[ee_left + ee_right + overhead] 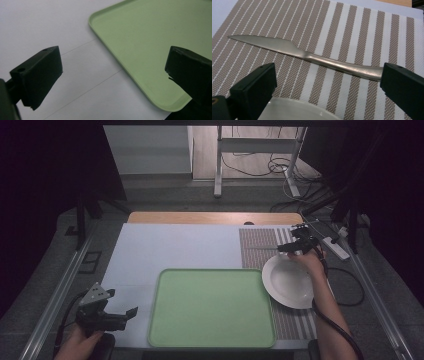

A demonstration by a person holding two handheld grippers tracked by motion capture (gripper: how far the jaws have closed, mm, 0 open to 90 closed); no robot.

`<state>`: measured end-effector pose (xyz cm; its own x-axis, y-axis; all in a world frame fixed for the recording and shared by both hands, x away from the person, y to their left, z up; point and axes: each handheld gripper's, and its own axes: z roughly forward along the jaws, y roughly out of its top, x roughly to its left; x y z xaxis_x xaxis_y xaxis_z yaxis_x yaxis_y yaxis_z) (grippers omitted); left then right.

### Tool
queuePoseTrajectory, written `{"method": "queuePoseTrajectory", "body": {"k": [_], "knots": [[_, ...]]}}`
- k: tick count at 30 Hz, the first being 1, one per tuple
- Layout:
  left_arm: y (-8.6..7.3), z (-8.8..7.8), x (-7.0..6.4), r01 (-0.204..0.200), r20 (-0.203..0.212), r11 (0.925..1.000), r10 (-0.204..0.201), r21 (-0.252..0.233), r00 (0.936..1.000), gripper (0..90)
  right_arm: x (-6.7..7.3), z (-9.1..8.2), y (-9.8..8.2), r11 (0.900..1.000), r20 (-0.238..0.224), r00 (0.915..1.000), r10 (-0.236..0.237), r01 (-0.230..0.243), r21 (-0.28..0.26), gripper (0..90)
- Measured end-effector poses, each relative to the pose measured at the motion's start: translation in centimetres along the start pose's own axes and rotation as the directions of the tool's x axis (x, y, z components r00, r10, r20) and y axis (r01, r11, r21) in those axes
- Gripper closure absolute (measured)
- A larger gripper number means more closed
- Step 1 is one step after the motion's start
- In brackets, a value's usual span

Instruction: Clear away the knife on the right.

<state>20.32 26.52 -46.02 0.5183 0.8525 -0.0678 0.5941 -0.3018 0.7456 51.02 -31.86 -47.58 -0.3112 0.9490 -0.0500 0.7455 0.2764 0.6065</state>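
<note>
Looking down from the high view, a green tray (211, 307) sits at the near middle of a pale table (175, 245), with a white plate (290, 282) at its three o'clock, overlapping a striped placemat (257, 247). The left gripper (122, 312) hovers at the tray's nine o'clock, held by a hand (80, 342); the right gripper (295, 245) hangs at the plate's twelve o'clock — just over its far rim. In the left gripper view, the jaws stand wide with nothing between them, the tray's corner (140, 50) lying at two o'clock on the white surface. In the right gripper view, the jaws are also spread wide and empty; a metal knife (312, 56) lies flat on the placemat (352, 27) — blade toward ten o'clock, handle end near the right-hand jaw, touching or not cannot be told. The plate's rim (299, 110) shows at six o'clock.
</note>
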Motion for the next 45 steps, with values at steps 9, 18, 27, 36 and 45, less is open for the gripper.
{"method": "queuePoseTrajectory", "body": {"k": [9, 18, 27, 36, 45], "knots": [[0.0, 0.0, -0.1, -0.004, -0.002, 1.0, 0.004, 0.002, 1.0, 1.4, -1.6, 0.4, 0.9, 1.0, 0.004, 1.0, 0.007, -0.007, -0.007, 49.0], [0.0, 0.1, -0.1, -0.007, -0.003, 1.0, 0.007, 0.003, 1.0, 1.4, -2.7, 1.8, 1.4, 1.0, -0.056, 0.9984, 0.003, -0.002, 0.03, 90.0], [0.0, 0.1, -0.1, -0.009, -0.003, 1.0, 0.009, 0.004, 1.0, 1.4, -3.3, 3.8, 0.8, 0.999, 0.04, 0.9992, 0.007, -0.008, 0.034, 87.3], [0.0, 0.0, -0.1, -0.011, -0.002, 0.9999, 0.011, 0.001, 0.9999, 1.4, -3.7, 2.7, 0.1, 0.989, 0.019, 0.9998, -0.01, 0.008, 0.145, 90.0], [0.0, 0.1, -0.2, -0.016, -0.005, 0.9999, 0.016, 0.005, 0.9999, 1.4, -3.8, 1.3, -1.0, 0.97, -0.069, 0.9968, -0.042, 0.057, 0.237, 90.0]]}}
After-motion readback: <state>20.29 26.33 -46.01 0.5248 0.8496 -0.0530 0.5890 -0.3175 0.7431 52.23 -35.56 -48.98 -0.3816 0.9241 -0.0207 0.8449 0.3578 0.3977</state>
